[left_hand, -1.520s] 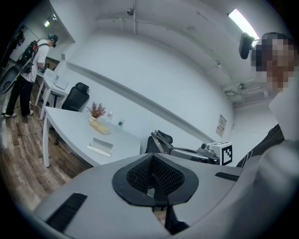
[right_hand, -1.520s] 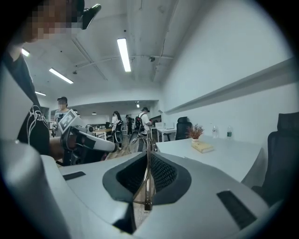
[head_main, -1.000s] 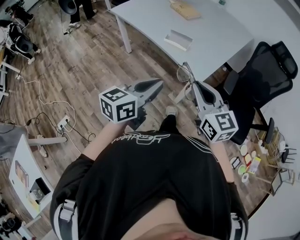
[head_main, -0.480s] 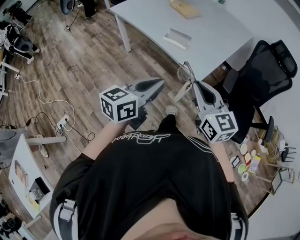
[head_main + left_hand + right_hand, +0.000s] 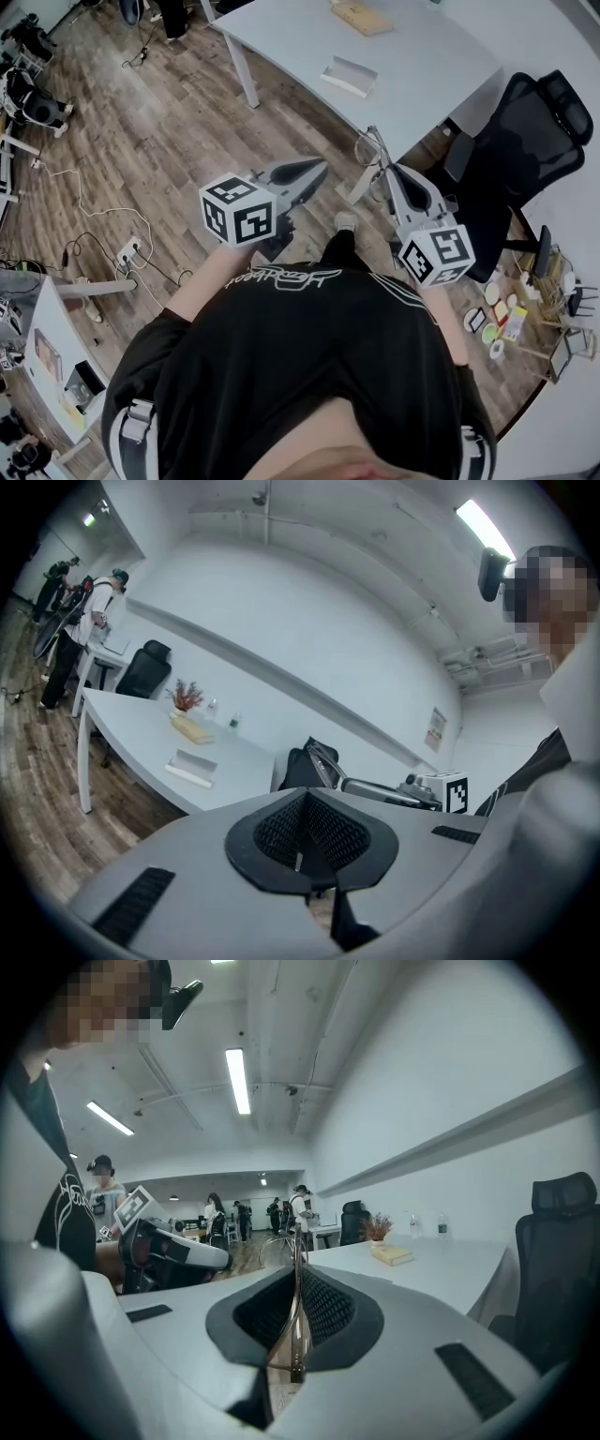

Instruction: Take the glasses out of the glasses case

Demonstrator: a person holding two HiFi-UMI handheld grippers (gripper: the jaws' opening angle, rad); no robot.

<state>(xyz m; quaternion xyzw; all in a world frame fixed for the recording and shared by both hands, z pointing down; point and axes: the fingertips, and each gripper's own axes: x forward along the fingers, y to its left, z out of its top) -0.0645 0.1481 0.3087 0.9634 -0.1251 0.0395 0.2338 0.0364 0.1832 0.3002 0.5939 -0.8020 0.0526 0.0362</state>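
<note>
Since out of case (image 5: 352, 77), pinched glasses (image 5: 296, 1335) by frame in R gripper (image 5: 389, 172), sparing lenses, w/ L gripper (image 5: 305, 832) pressed together, empty.

Finished in grey, with cubes patterned in black-and-white squares: left gripper (image 5: 322, 166), right gripper (image 5: 387, 170). Coloured silvery, lenses clear: thin wire-framed glasses (image 5: 369, 146), between the right jaws.

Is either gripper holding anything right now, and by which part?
The right gripper is shut on the glasses, pinching one thin side arm between its jaws. The left gripper holds nothing.
</note>
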